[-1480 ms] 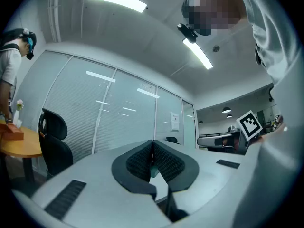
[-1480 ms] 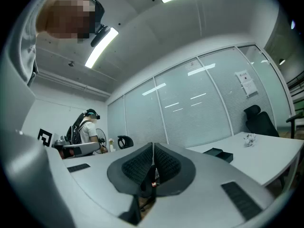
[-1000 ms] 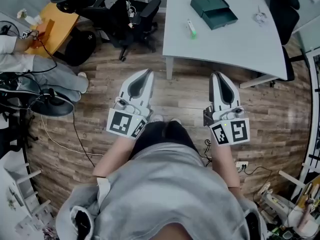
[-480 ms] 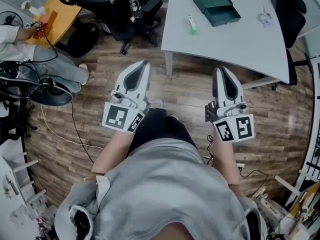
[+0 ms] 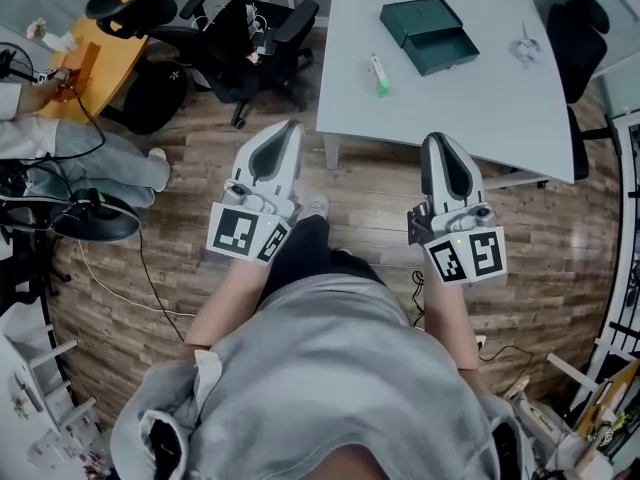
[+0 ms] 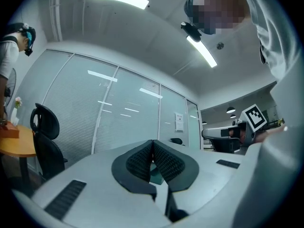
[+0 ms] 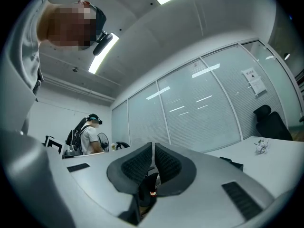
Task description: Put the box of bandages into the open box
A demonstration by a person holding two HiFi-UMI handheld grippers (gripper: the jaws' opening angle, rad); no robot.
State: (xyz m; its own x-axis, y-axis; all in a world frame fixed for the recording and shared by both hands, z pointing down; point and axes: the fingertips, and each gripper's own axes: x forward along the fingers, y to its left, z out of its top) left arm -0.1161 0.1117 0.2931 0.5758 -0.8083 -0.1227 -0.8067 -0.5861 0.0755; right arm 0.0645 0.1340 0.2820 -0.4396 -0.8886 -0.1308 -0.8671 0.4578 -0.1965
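Head view: left gripper (image 5: 286, 134) and right gripper (image 5: 441, 144) are held side by side over the wooden floor (image 5: 370, 198), on the near side of the white table (image 5: 470, 103), jaws pointing toward it. On the far part of the table, the box of bandages (image 5: 379, 66) lies left of the open box (image 5: 430, 24), apart from it. Left gripper view: jaws clenched together, nothing between them. Right gripper view: jaws clenched together, likewise empty.

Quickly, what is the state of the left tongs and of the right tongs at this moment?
Left tongs: closed, holding nothing.
Right tongs: closed, holding nothing.
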